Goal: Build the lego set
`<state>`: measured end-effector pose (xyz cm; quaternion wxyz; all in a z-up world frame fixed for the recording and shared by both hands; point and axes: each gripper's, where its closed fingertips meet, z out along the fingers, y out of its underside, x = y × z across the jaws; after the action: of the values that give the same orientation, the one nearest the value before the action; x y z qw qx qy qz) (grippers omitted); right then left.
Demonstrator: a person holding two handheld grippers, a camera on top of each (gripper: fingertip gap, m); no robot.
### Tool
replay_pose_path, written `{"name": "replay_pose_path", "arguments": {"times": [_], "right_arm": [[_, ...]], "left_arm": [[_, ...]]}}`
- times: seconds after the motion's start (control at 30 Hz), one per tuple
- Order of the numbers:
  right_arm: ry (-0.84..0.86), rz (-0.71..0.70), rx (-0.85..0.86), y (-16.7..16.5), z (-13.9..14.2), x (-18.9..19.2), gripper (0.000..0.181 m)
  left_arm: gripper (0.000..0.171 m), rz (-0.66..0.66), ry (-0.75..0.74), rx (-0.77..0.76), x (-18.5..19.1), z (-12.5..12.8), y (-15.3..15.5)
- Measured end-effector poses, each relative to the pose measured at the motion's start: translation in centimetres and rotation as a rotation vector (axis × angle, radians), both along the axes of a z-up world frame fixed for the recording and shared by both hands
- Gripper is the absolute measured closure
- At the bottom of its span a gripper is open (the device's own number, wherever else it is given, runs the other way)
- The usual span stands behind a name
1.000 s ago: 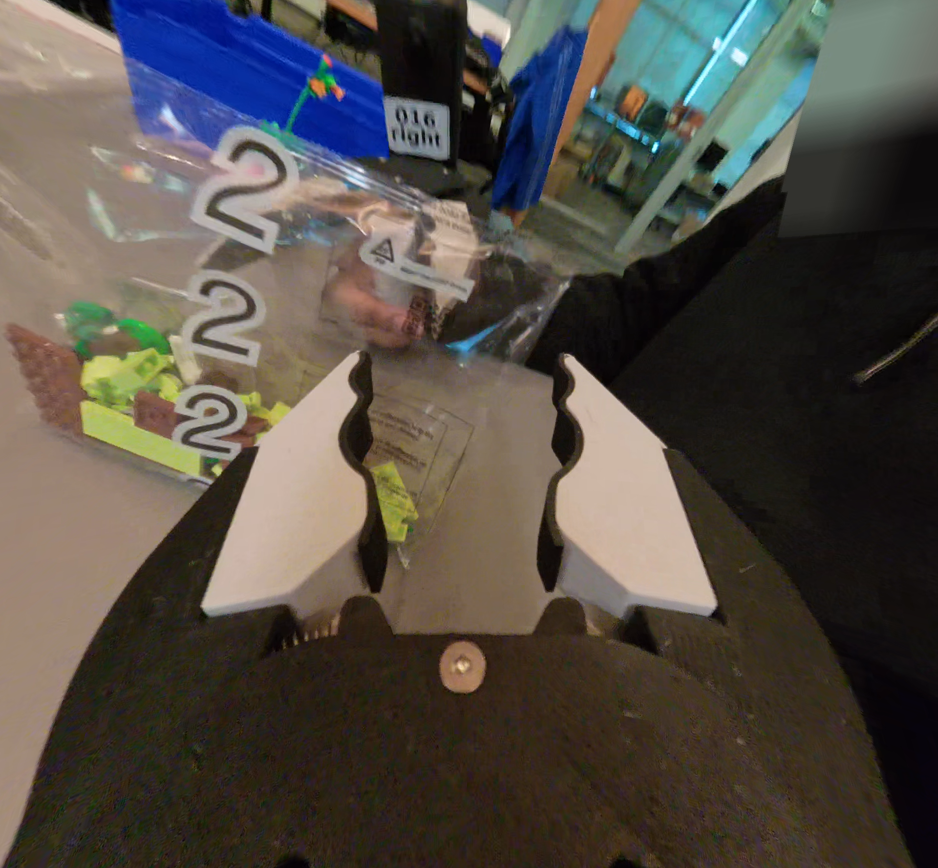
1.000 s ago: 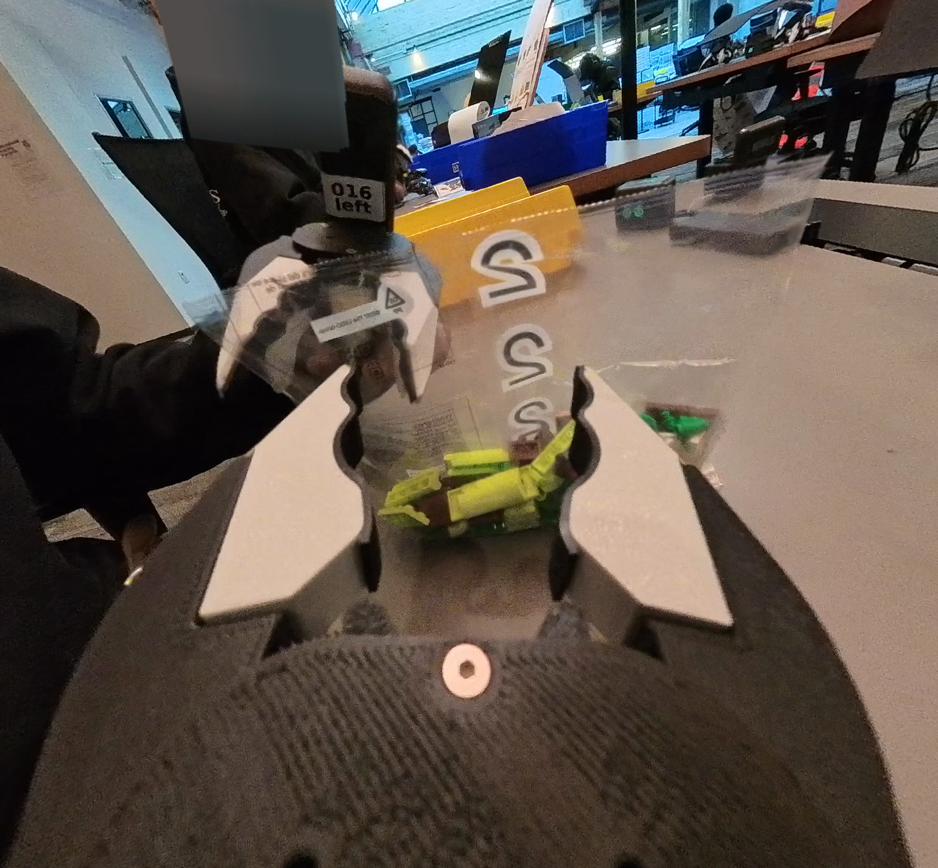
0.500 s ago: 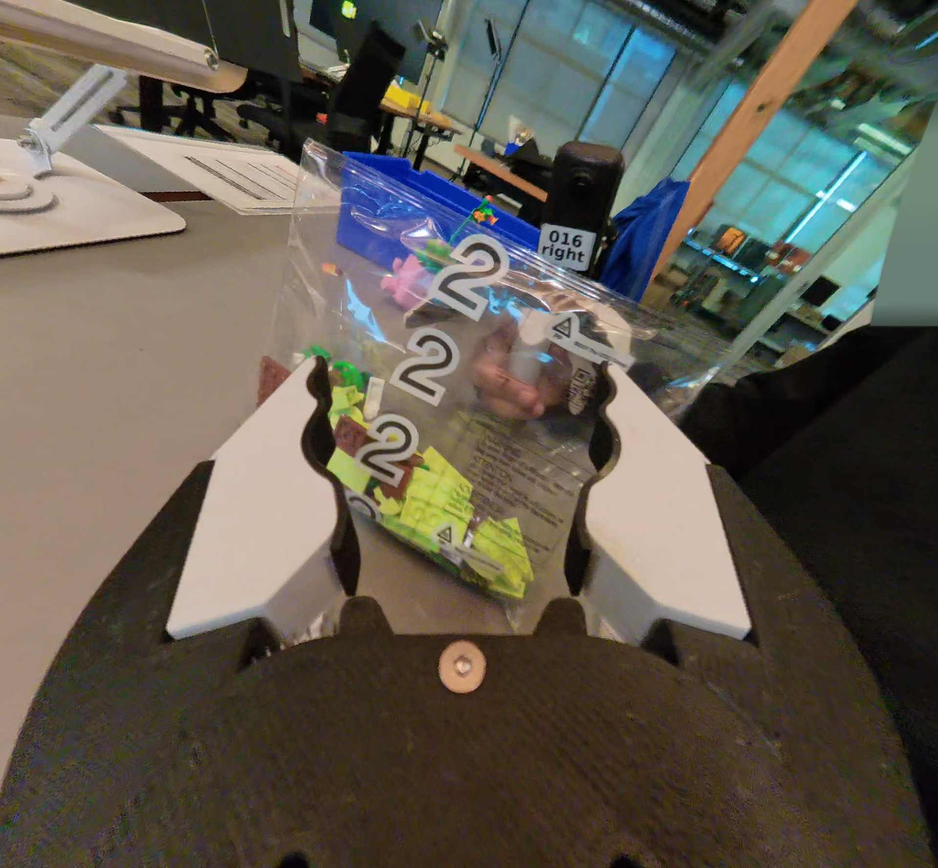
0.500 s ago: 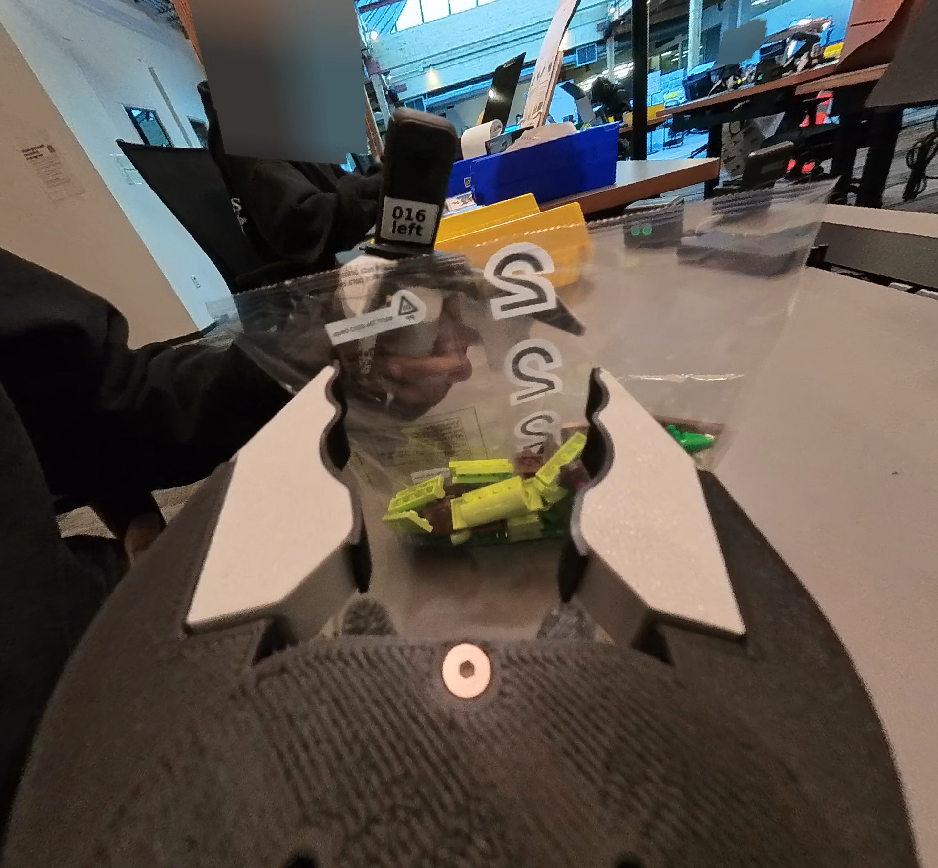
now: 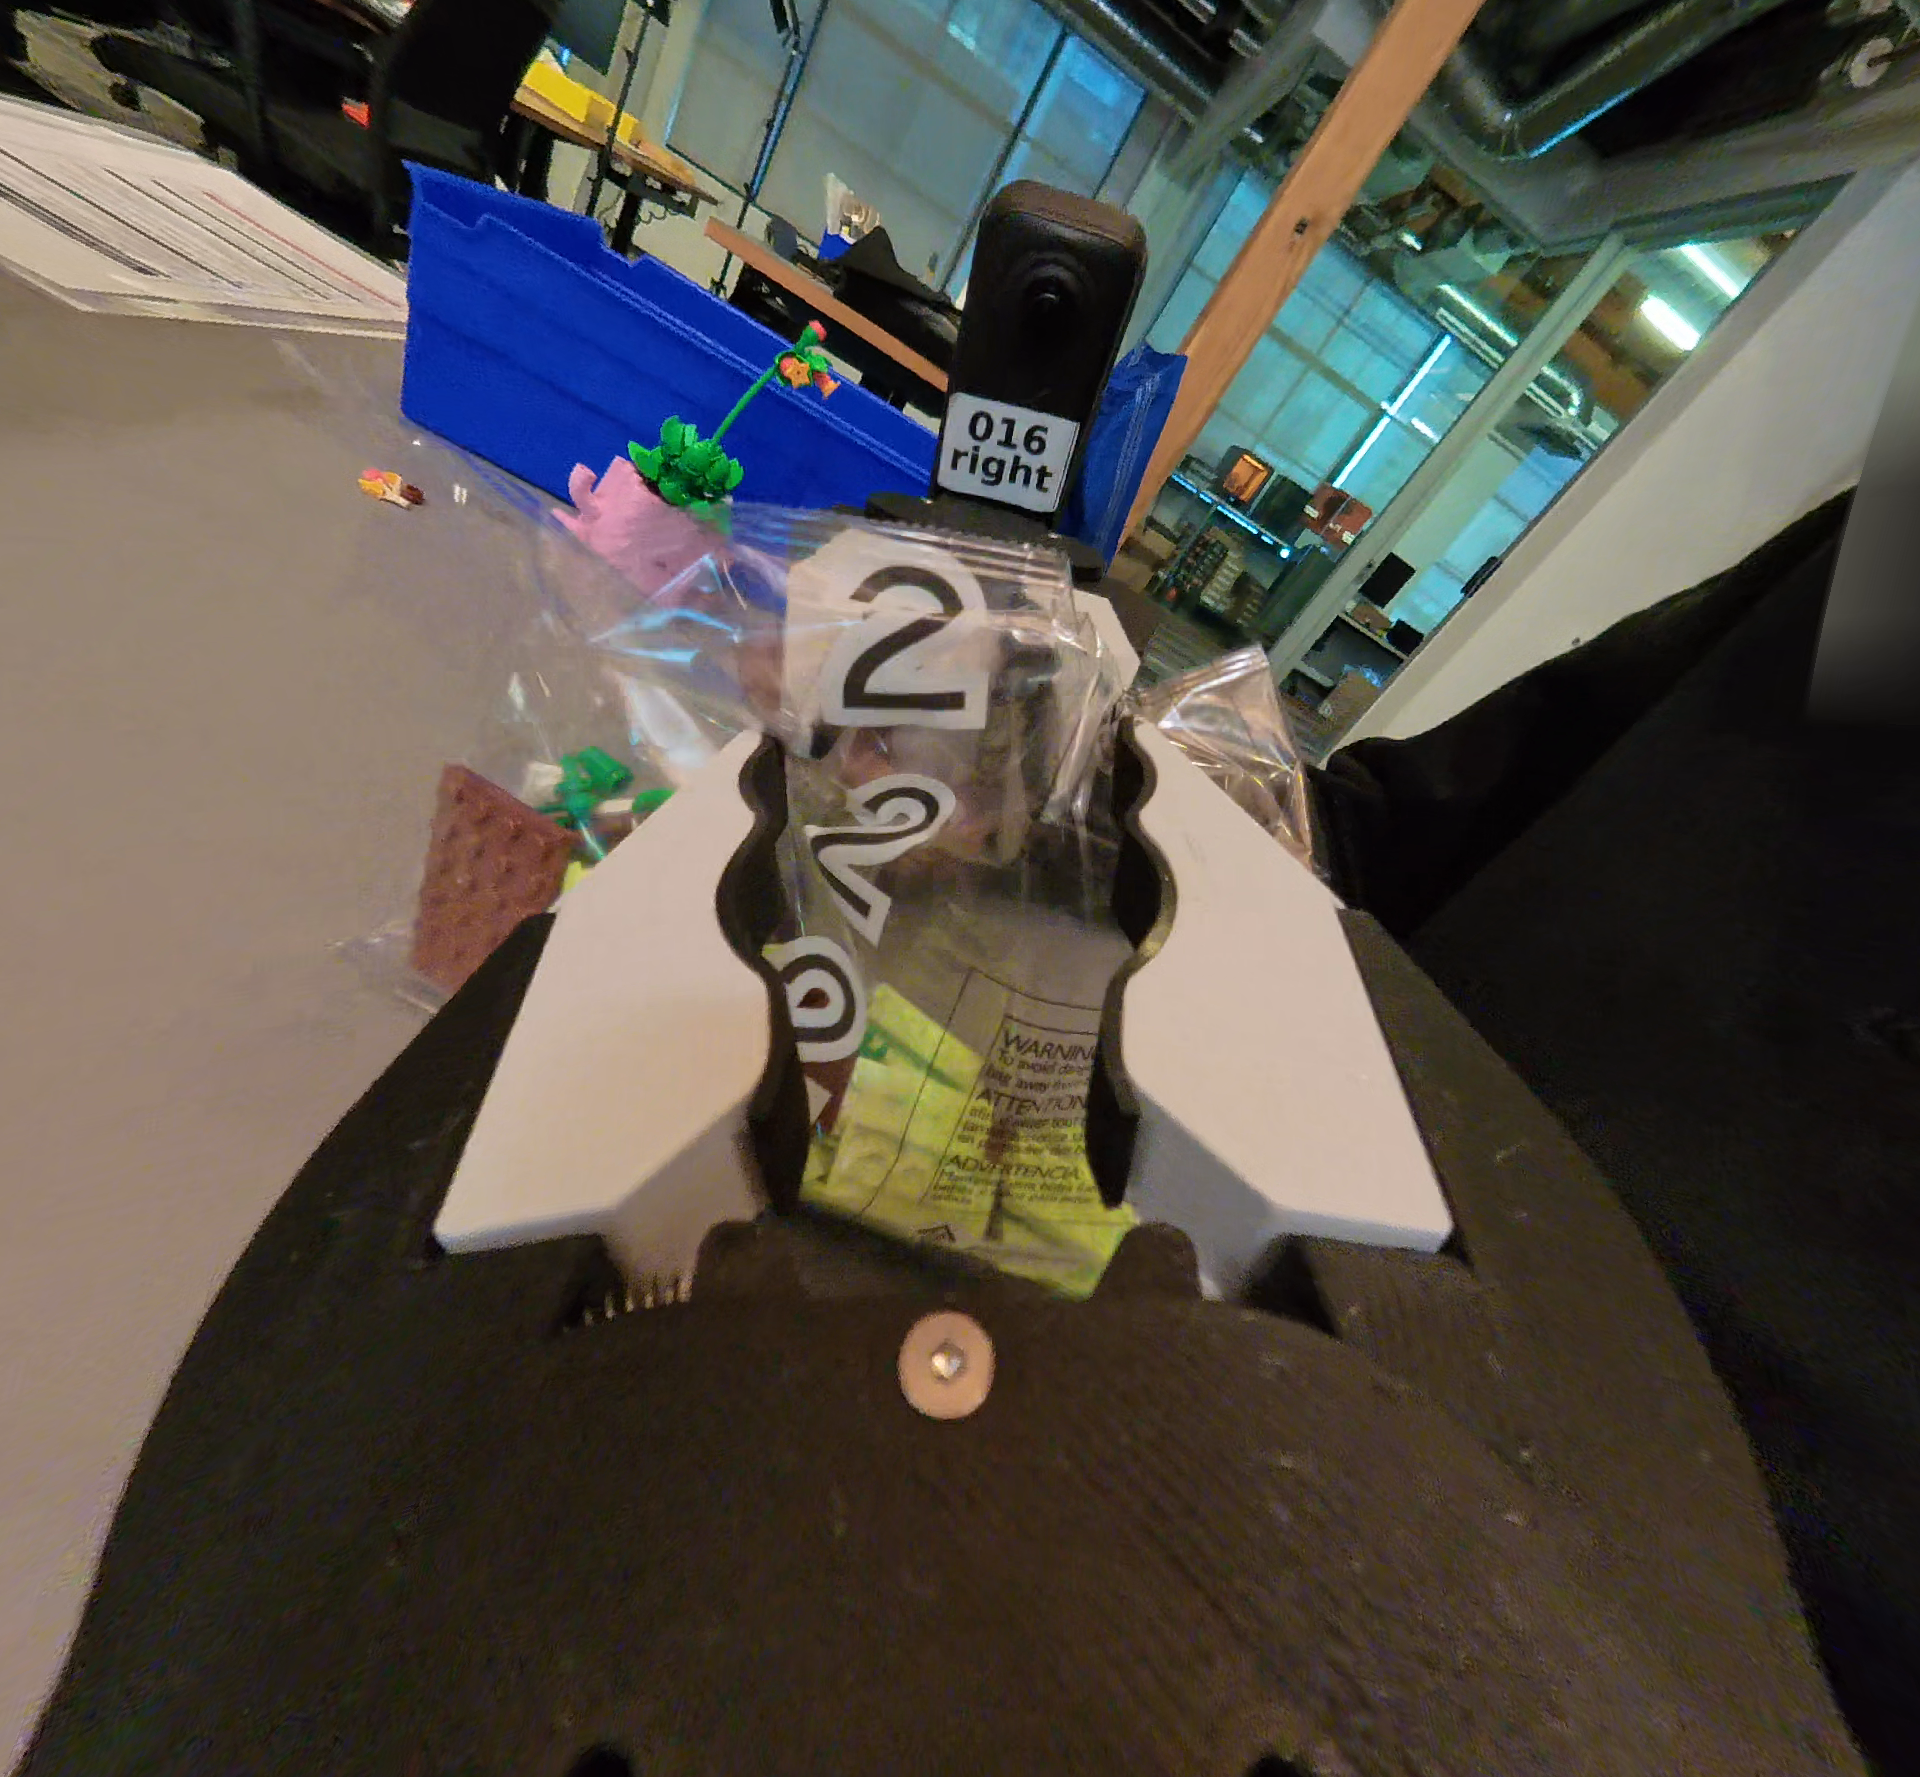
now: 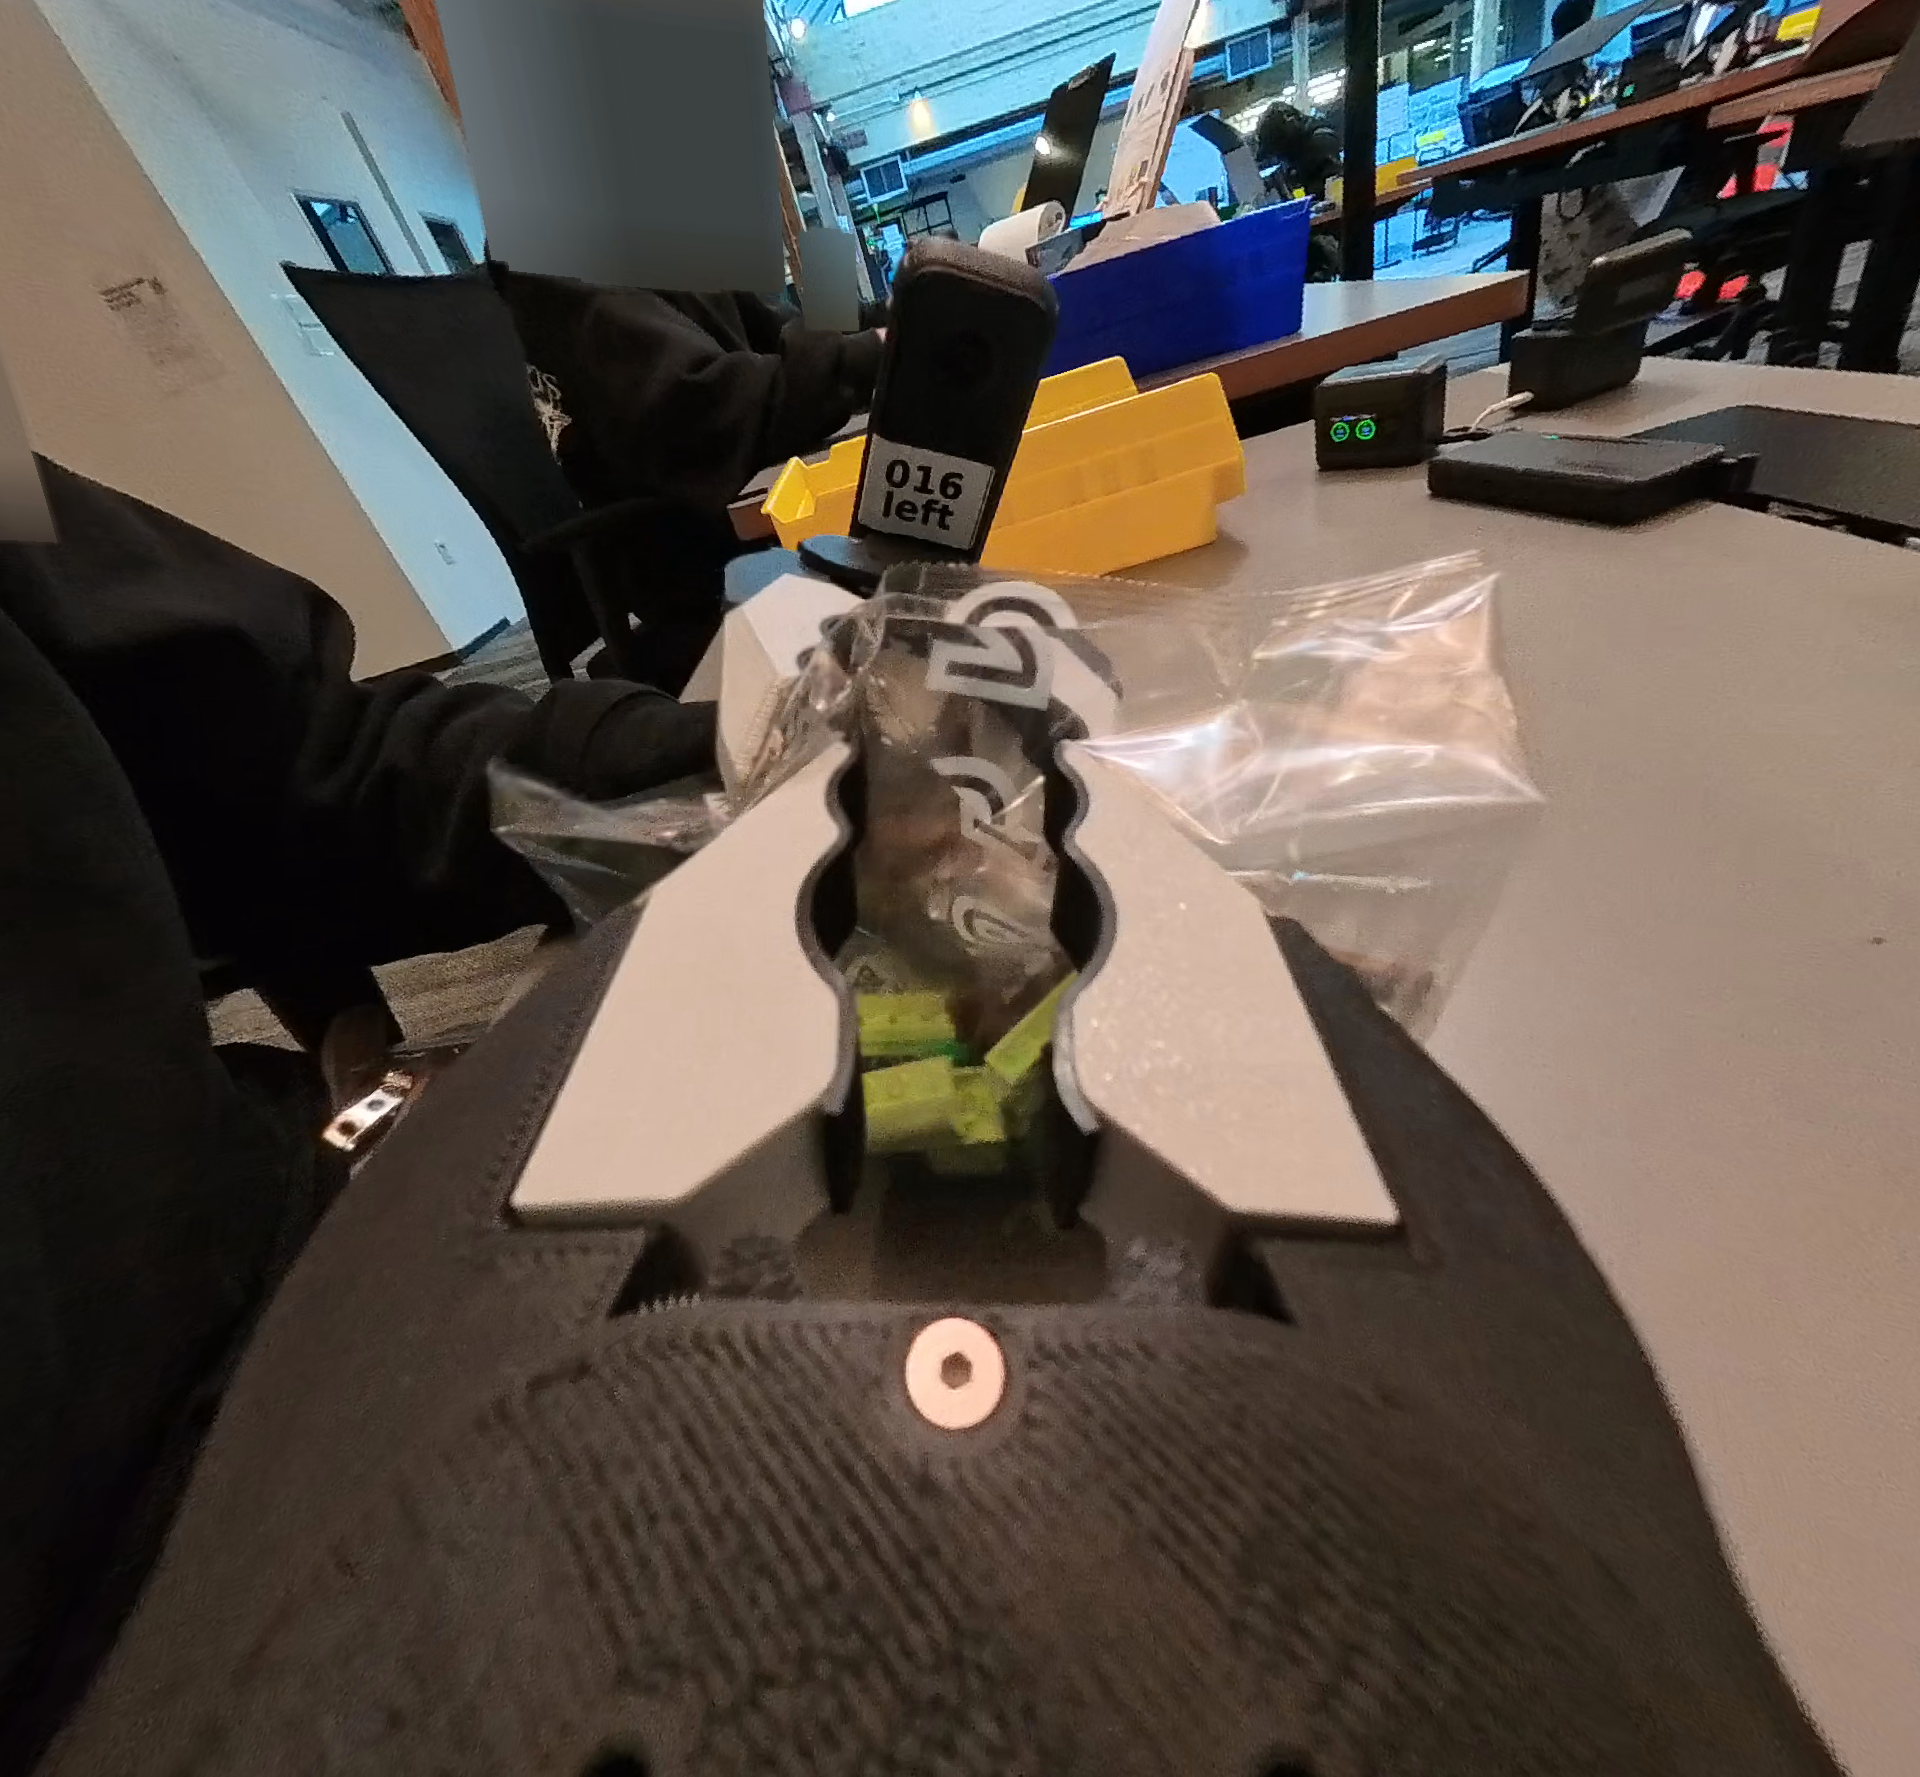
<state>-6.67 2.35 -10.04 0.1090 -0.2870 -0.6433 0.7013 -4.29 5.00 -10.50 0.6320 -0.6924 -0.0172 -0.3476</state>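
A clear plastic bag (image 5: 914, 657) with printed numerals holds lime green bricks (image 5: 935, 1104), and a brown studded plate (image 5: 483, 880) lies in its left part. The bag is bunched upright over the grey table (image 5: 208, 688). My left gripper (image 5: 940, 751) is shut on the bag's middle. My right gripper (image 6: 954, 756) faces it from the other side, shut on the same bag (image 6: 1351, 740), with lime bricks (image 6: 935, 1093) low between its fingers. Each gripper's camera mast shows beyond the bag in the other's view.
A pink lego pot with a green plant (image 5: 644, 522) stands in front of a blue bin (image 5: 540, 377). A small loose piece (image 5: 390, 488) lies left of it. A yellow bin (image 6: 1122, 470) and black devices (image 6: 1569, 480) sit farther back. A person's dark sleeve (image 6: 312, 740) is at the table edge. Only a small space, under 4 cm, lies between the two pairs of fingers.
Both grippers have closed from open onto the bag. The bag, flat and spread before, is now crumpled and squeezed narrow between the fingers. The left wrist view has tilted upward.
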Motion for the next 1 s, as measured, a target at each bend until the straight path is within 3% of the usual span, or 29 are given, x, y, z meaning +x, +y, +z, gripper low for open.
{"name": "replay_pose_path", "arguments": {"times": [0.2, 0.37, 0.47, 1.0], "right_arm": [[0.006, -0.002, 0.066, 0.1, -0.6, -0.1, 0.181], [0.024, -0.028, 0.069, 1.0, -0.2, -0.2, 0.181], [0.028, -0.048, 0.063, 1.7, 0.0, -0.4, 0.181], [0.047, -0.028, 0.013, 3.3, 1.3, 0.1, 0.181]], "left_arm": [[0.13, 0.049, 0.008, -0.006, -0.9, -0.7, -0.4], [0.145, 0.086, 0.004, 0.018, -1.9, -0.4, -1.2], [0.171, 0.07, -0.003, 0.05, -2.0, 0.1, -1.7], [0.171, 0.077, -0.029, 0.084, -3.4, 0.9, -2.5]]}}
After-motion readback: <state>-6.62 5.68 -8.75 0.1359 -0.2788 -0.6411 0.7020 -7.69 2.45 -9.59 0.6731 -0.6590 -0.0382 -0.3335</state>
